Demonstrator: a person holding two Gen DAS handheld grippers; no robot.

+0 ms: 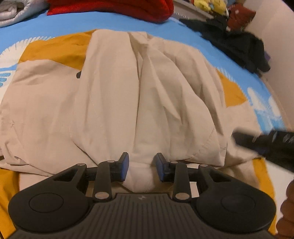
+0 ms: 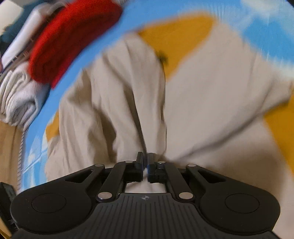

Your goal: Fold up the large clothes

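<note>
A large beige garment (image 1: 114, 103) lies partly folded on a bed with a blue, orange and white cover (image 1: 55, 46). My left gripper (image 1: 141, 168) is open at the garment's near edge, with a fold of the cloth lying between its blue-padded fingers (image 1: 124, 167). In the right wrist view the same beige garment (image 2: 202, 110) fills the middle, blurred by motion. My right gripper (image 2: 145, 166) is shut on a bunched fold of the beige garment. The right gripper also shows in the left wrist view (image 1: 266, 141) as a dark blurred shape at the right.
A red garment (image 1: 114, 7) and a pale folded one (image 1: 16, 12) lie at the bed's far edge. Dark clothes (image 1: 235, 44) are heaped at the far right by a wall. In the right wrist view a red garment (image 2: 69, 38) and grey-white folded cloth (image 2: 16, 95) sit at left.
</note>
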